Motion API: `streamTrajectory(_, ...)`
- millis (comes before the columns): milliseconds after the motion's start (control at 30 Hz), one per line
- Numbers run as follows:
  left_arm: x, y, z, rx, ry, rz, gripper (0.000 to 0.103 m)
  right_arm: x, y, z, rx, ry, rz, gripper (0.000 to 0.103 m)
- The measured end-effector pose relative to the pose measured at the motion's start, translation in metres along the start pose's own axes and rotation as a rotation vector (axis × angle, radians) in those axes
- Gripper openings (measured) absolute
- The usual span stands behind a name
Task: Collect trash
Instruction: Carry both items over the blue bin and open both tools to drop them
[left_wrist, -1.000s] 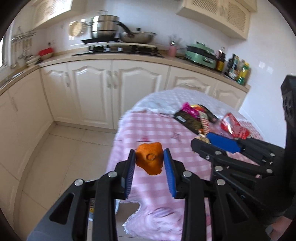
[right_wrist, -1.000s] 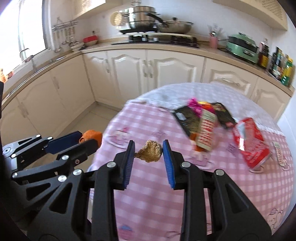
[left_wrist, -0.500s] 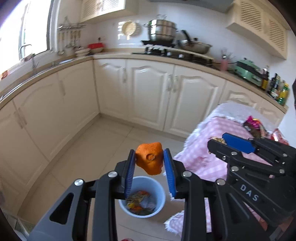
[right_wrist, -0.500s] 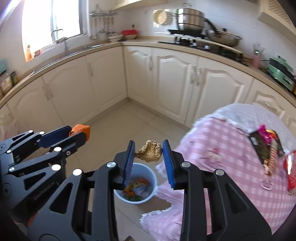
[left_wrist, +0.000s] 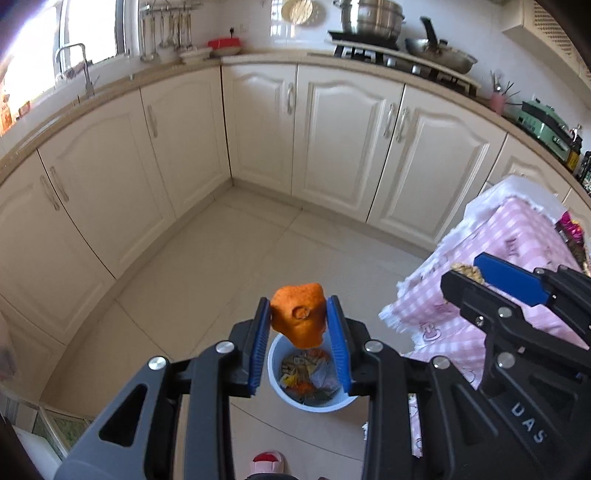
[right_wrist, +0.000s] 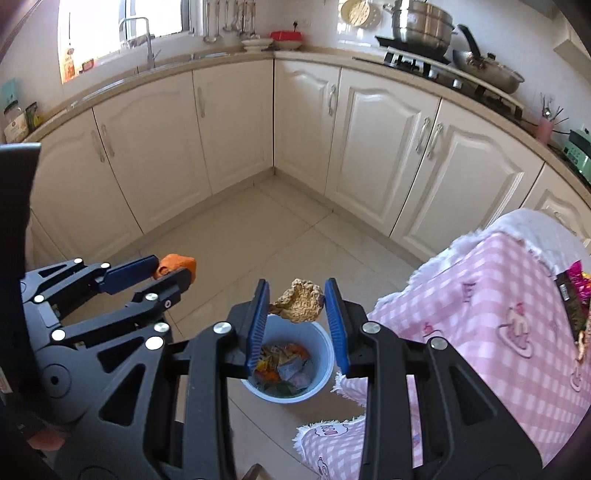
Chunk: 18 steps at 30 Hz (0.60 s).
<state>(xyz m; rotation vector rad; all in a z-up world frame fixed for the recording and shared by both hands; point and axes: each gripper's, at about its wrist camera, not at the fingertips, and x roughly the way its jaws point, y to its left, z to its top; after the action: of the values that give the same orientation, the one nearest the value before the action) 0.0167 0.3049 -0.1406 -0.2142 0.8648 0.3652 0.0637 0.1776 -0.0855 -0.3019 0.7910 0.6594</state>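
Looking along the left gripper (left_wrist: 298, 323) in the left wrist view, its two blue pads are clamped on an orange peel (left_wrist: 298, 314), which sits at the centre of the frame, lower half. Directly below the peel in the picture stands a blue trash bin (left_wrist: 308, 400) on the tiled floor (left_wrist: 207, 258), with mixed scraps inside it. At the right edge, the right gripper (left_wrist: 476, 271) reaches in from lower right, with a tan crumbly scrap (left_wrist: 466, 270) showing at its tip. Behind it is the desk (left_wrist: 517, 236), covered by a pink checked cloth, with colourful wrappers (left_wrist: 572, 236) at the far right edge. Cream cabinets (left_wrist: 343, 129) fill the upper half of the frame.

Turning to the right wrist view, the right gripper (right_wrist: 295, 304) is closed on the tan crumbly scrap (right_wrist: 300, 301) at frame centre, the scrap pinched between both blue pads. The blue trash bin (right_wrist: 325, 350) lies just beneath it in the picture, partly hidden by the gripper's fingers. At the left of the frame the left gripper (right_wrist: 173, 267) enters, gripping the orange peel (right_wrist: 177, 263) at its tip. The desk (right_wrist: 480, 295) with its pink cloth occupies the lower right, and the wrappers (right_wrist: 576, 295) lie at the right edge. A pot (right_wrist: 421, 18) and a pan (right_wrist: 487, 70) stand on the stove at upper right.
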Motion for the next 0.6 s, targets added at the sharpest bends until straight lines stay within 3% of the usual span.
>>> streamTrajectory(300, 0.033, 0.005, 0.004, -0.024, 0.038, -0.002, 0.032, 0.037, -0.002, -0.004, 0.035, 0.068, 0.032, 0.031)
streamTrajectory(600, 0.049, 0.015, 0.001, -0.054, 0.079, 0.021, 0.043, 0.058, -0.004, -0.002, 0.055, 0.104, 0.059, 0.031)
